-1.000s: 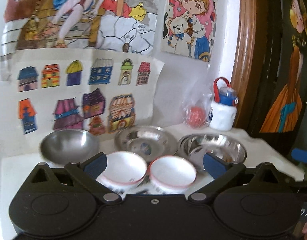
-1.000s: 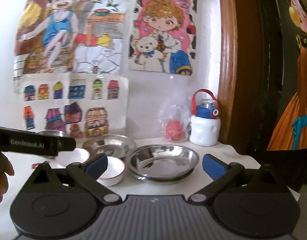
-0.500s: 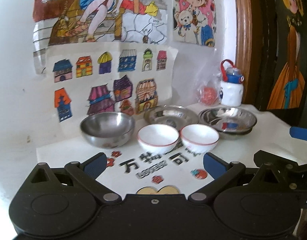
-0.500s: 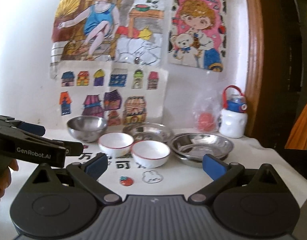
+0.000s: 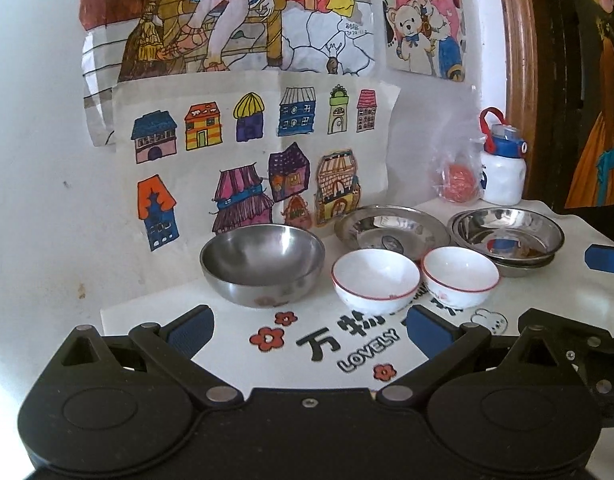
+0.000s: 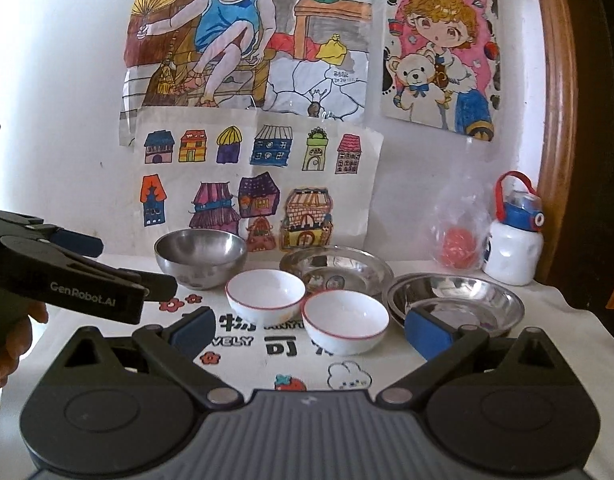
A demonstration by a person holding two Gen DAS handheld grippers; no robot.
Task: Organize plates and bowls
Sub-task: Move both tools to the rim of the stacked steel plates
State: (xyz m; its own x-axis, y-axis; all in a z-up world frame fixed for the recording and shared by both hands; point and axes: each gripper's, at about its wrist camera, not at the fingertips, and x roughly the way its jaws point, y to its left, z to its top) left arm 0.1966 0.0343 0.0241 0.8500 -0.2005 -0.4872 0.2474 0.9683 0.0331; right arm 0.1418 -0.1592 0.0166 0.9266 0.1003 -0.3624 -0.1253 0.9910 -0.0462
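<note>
— So, where are the bowls?
— Two white bowls point(image 6: 345, 326) are seen mid-frame, touching. Both claws, left gripper point(image 5: 307, 330) and right gripper point(image 6: 309, 330), are spread, empty. One rim should be pinched gently.

You've got 2 white bowls point(image 6: 265, 294) w/ red rims, plus a plain silver bowl point(image 5: 263, 264). Tablecloth point(image 5: 227, 344): white, red flowers, black lettering.
</note>
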